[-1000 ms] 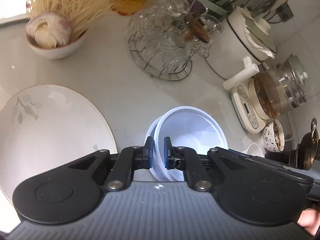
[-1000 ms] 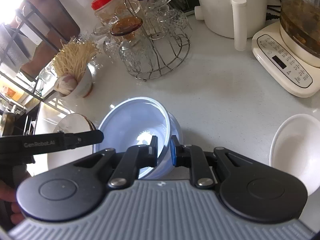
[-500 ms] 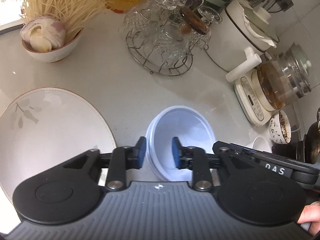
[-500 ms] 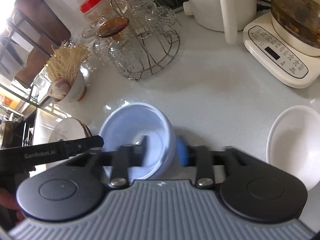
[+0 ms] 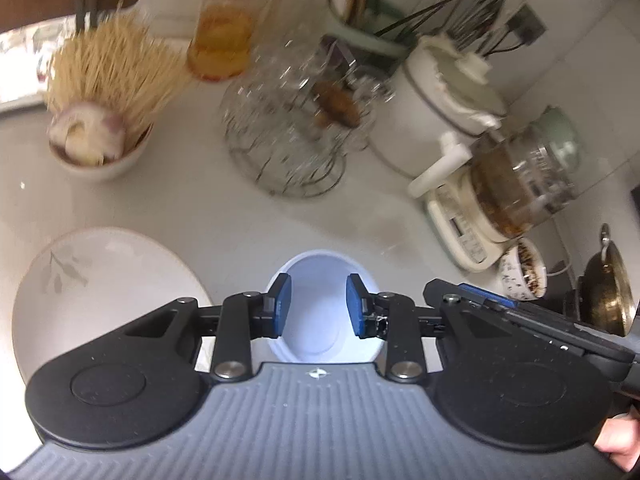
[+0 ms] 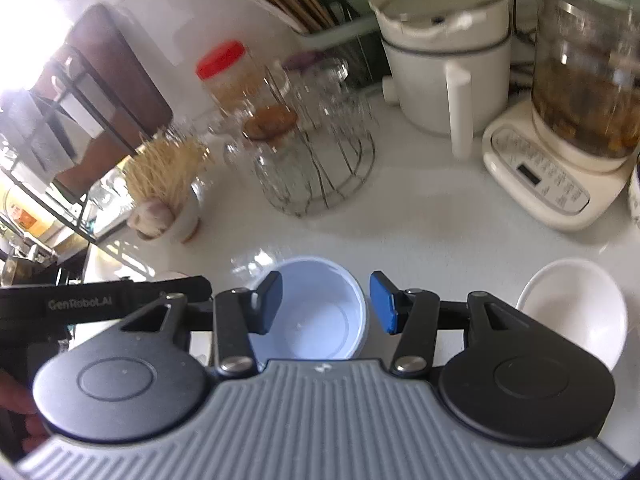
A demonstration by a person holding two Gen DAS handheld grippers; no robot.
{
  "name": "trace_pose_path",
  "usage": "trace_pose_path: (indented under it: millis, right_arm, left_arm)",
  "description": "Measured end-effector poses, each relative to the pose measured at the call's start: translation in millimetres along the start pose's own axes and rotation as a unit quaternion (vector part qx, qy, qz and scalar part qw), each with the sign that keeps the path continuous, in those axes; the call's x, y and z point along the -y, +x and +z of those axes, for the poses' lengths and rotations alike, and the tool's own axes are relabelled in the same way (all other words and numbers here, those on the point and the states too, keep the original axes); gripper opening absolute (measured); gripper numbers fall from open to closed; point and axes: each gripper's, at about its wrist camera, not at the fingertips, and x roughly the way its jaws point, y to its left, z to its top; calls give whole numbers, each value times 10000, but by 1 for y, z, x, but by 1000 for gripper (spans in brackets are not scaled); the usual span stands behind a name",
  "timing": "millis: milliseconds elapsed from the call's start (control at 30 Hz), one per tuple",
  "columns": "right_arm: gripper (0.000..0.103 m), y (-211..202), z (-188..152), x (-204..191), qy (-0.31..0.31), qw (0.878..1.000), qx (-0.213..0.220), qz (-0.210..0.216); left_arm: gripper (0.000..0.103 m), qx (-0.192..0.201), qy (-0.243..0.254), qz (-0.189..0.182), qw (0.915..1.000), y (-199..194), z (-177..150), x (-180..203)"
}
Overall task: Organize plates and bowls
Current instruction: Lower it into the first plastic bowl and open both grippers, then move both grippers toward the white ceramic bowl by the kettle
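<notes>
Pale blue round plastic bowls (image 5: 320,312), nested one inside another, sit upright on the white bench (image 5: 248,220), directly below both claws. Seen from the right wrist camera, the same stack (image 6: 316,312) has a clean interior and a flat bottom.

Left claw (image 5: 316,306): jaws spread apart, blue pads on either side of the bowl opening, gripping nothing. Whether the pads touch the rim cannot be told.

Right claw (image 6: 326,306): jaws spread wider than the bowl, one pad over the bowl's left edge, the other just outside its right edge, holding nothing. Its black body appears at the right of the left wrist view.

Large white round plate with a grey leaf print (image 5: 100,292) lies flat on the bench left of the bowls, near but apart. Glossy white ceramic bowl (image 6: 576,312) sits to the right of the stack, well apart, partly hidden behind the right claw's body.

Further back: small white bowl holding garlic and a bundle of dry noodles (image 5: 100,136); wire rack of upturned clear glasses (image 5: 296,128); red-lidded jar (image 5: 224,24); white lidded pot with a straight handle (image 6: 448,60); cream electric kettle base with a glass jug of brown liquid (image 6: 560,152). Both views are blurred toward the back.
</notes>
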Motion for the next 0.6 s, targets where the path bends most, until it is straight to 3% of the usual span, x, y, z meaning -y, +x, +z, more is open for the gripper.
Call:
trace_pose_path:
  millis: [300, 600]
  right_arm:
    - [52, -42, 2, -22, 38, 9985, 547, 19]
    - [52, -60, -5, -30, 42, 9959, 880, -194]
  left_arm:
    - [35, 262, 242, -373, 9987, -40, 5, 19]
    - [35, 444, 535, -430, 9967, -62, 6, 24]
